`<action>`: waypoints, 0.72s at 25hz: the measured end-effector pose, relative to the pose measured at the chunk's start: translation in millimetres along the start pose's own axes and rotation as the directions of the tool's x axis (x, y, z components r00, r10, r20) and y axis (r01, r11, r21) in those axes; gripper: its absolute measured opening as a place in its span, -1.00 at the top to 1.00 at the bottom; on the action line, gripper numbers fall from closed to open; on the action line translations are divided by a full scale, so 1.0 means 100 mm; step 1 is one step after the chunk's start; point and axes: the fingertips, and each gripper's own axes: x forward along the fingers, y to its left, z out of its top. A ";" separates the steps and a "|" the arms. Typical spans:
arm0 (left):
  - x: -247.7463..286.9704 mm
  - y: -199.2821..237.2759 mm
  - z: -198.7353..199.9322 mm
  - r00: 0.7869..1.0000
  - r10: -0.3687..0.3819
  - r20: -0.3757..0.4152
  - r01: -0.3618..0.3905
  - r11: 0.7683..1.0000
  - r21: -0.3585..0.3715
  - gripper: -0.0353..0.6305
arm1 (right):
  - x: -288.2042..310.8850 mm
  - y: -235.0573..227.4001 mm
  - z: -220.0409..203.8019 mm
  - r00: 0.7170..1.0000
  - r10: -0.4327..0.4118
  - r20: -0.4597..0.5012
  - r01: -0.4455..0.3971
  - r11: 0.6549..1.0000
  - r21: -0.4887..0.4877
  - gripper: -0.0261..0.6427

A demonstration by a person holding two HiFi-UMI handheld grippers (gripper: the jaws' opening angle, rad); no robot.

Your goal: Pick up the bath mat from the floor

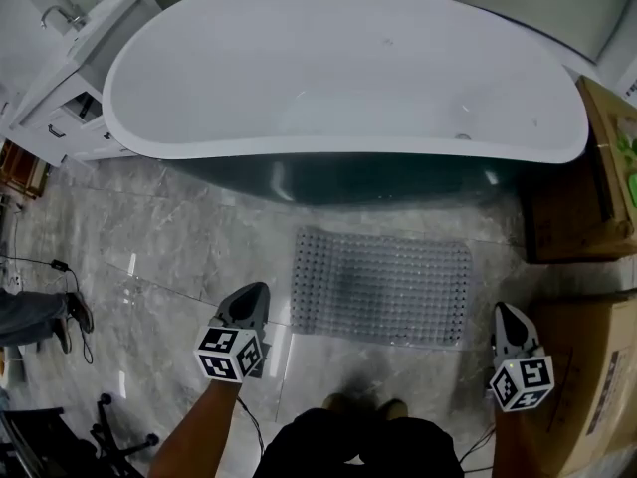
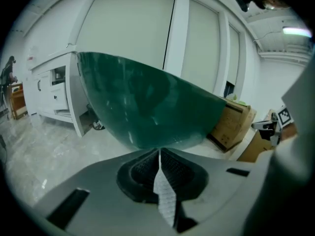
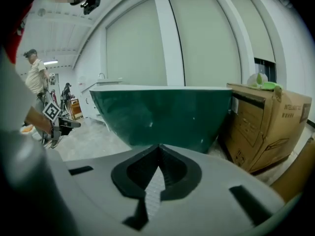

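A clear, studded bath mat (image 1: 381, 287) lies flat on the marble floor in front of the bathtub (image 1: 338, 78). My left gripper (image 1: 249, 297) hovers just left of the mat's near-left corner, jaws shut and empty. Past the mat's near-right corner, my right gripper (image 1: 508, 317) is likewise shut with nothing in it. In the left gripper view the closed jaws (image 2: 159, 154) point at the tub's dark green wall (image 2: 147, 107); the mat is hidden there. The right gripper view shows closed jaws (image 3: 158, 149) facing the tub (image 3: 162, 112).
Cardboard boxes (image 1: 587, 177) stand at the right, close to my right gripper, with another box (image 1: 587, 366) beside it. A white vanity cabinet (image 1: 70, 78) is at far left. Cables (image 1: 40, 267) and a person's shoes (image 1: 70, 317) lie on the floor at left. My own feet (image 1: 363, 406) are just behind the mat.
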 end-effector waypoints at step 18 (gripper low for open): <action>1.60 0.54 -1.94 0.982 0.024 -0.185 -0.034 0.998 -0.054 0.51 | 1.30 -0.83 -2.21 0.988 -0.047 -0.150 0.058 0.996 0.071 0.74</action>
